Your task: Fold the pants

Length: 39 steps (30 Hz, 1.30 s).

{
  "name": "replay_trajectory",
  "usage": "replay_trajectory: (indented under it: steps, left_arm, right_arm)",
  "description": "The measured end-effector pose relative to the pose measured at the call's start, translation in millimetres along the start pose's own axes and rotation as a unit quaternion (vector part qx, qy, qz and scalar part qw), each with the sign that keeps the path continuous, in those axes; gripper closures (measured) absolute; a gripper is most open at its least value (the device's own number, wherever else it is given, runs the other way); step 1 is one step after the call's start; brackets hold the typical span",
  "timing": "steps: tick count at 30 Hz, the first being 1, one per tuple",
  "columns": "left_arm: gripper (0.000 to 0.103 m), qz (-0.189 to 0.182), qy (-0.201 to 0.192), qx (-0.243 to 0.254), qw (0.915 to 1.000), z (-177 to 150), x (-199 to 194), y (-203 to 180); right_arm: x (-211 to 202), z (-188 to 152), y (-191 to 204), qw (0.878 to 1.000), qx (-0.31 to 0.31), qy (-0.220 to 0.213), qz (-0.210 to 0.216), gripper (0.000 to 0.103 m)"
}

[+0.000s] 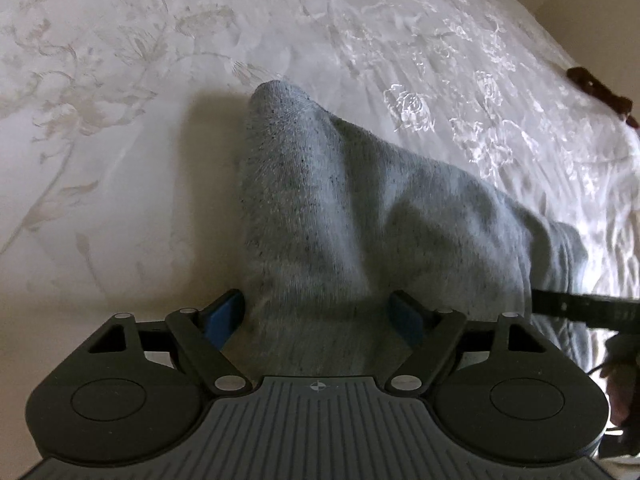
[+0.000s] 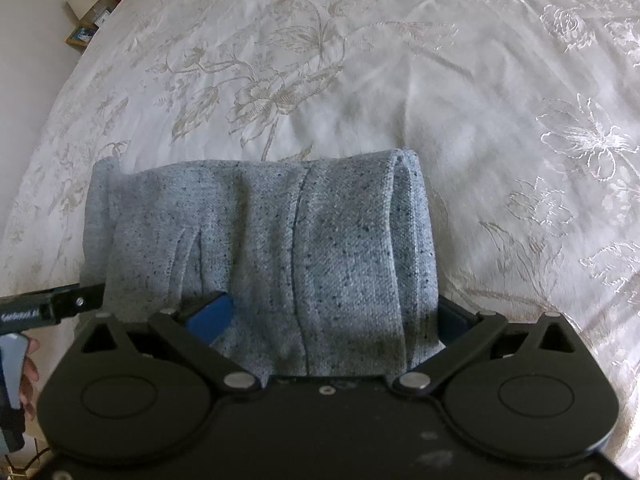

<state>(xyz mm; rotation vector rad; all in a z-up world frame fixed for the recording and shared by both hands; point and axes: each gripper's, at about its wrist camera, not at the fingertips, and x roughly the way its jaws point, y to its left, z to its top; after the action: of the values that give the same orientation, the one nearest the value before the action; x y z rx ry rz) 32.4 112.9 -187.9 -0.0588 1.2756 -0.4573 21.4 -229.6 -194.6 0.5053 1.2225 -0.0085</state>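
Between the blue-padded jaws of the left gripper sits a bunched end of the speckled light-grey knit pants, and the jaws press in on it from both sides, so the cloth is pinched rather than merely lying there. From that grip the fabric rises ahead of the fingers into a rounded peak and then slopes off to the right, which suggests this end is lifted clear of the white floral-embroidered bedspread to carry it over for a fold. Over on the other side, the right gripper has a thick roll of the same pants filling the space between its jaws; they stand fairly wide yet bear on the bundle at both flanks, so I judge it held. Ahead of those fingers the cloth is already doubled, a folded edge showing at the far right, with a seam running straight away from the jaws. Holding both ends at once keeps the layers aligned. Beyond the pants the bedspread lies flat, giving room to set the fold down.
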Motion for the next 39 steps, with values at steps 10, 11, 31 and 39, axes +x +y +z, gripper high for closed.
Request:
replay_trajectory:
  steps: [10,11,31,39]
  left_arm:
    - [0.071,-0.018,0.019,-0.071,0.9972,2,-1,-1]
    - [0.082,-0.005,0.01,-0.06,0.9981,2,-5,-7]
    - [0.083,0.117,-0.12,-0.048,0.9847,107,-58,9]
    - [0.084,0.186,-0.101,-0.066,0.9751,102,-45,30]
  right_arm:
    - [-14,2,-2,0.999,-0.014,-0.006,0.038,0.053]
    - [-19,2,-2,0.999,-0.012,-0.008,0.04,0.06]
    - [-49,120,98,0.989,-0.082,-0.106,0.067,0.062]
    - [-6,158,102,0.99,-0.066,-0.104,-0.074,0.055]
